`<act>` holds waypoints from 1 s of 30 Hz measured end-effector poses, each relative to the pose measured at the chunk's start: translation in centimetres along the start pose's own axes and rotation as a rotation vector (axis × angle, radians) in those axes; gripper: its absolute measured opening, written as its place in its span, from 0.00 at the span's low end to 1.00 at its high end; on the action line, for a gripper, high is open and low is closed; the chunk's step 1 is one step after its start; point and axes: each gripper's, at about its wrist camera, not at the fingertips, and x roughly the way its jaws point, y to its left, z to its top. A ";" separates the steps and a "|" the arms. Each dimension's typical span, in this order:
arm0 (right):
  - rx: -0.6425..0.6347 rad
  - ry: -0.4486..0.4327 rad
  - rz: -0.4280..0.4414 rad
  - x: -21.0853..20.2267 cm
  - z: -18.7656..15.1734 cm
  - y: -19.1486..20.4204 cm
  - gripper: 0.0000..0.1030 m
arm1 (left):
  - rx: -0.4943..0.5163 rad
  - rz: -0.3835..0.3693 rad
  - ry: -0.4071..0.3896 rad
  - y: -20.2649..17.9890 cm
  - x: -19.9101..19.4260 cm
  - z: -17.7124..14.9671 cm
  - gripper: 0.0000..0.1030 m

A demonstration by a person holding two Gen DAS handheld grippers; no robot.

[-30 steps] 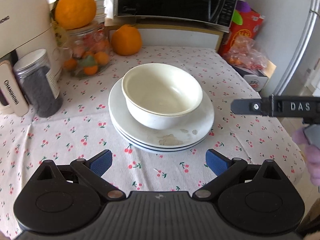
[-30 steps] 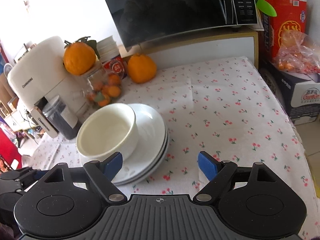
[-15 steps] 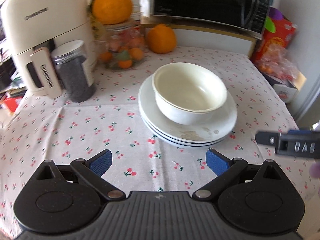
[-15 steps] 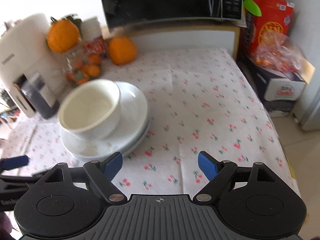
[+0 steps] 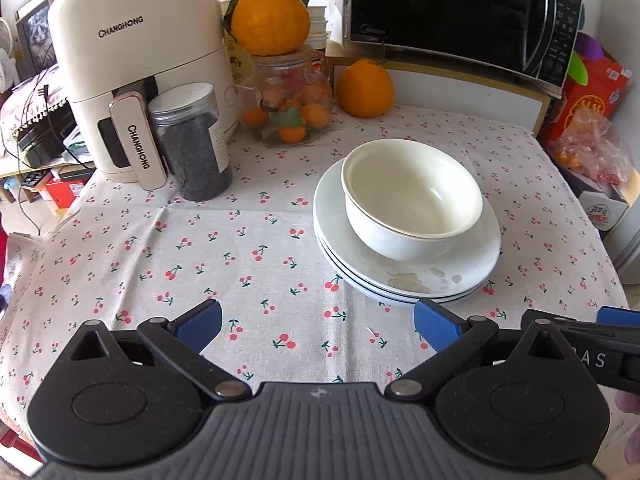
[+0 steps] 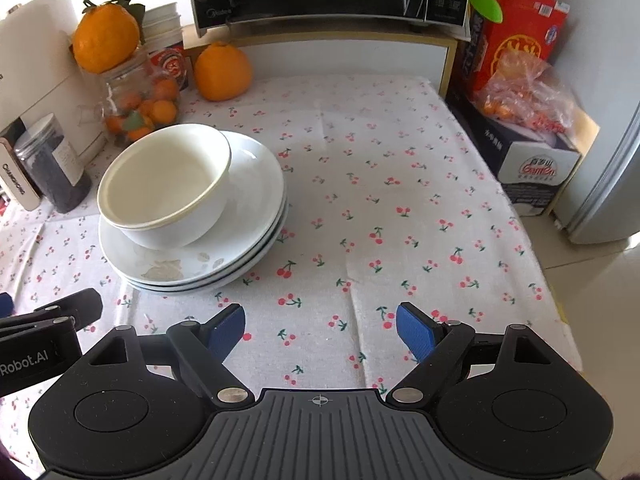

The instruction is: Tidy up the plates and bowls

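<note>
White bowls [image 5: 412, 200] sit nested on a stack of white plates [image 5: 472, 268] on the cherry-print tablecloth; two rims show on the bowls. They also show in the right wrist view, bowls [image 6: 164, 184] on plates [image 6: 256, 208], at the left. My left gripper [image 5: 318, 326] is open and empty, above the cloth, near and left of the stack. My right gripper [image 6: 320, 328] is open and empty, near and right of the stack. The right gripper's tip shows at the left view's right edge [image 5: 616, 318].
At the back left stand a cream air fryer [image 5: 140, 64], a dark-filled jar [image 5: 192, 144] and a glass jar of small oranges [image 5: 292, 112] with a big orange on top. A microwave [image 5: 460, 12] sits on a shelf behind. Boxes [image 6: 524, 148] stand off the table's right edge.
Both grippers have pulled back and away from the stack, the left swinging left, the right swinging right. The bowls and plates have not moved. Both jaws stay open.
</note>
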 end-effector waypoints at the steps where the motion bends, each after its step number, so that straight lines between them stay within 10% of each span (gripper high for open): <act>1: -0.007 -0.004 -0.014 -0.2 0.0 0.1 0.83 | -0.005 0.002 0.001 0.0 -0.1 0.0 1.00; 30: 0.006 -0.027 -0.044 -1.9 0.9 0.6 0.91 | 0.009 0.081 0.009 -0.7 -0.7 0.7 1.00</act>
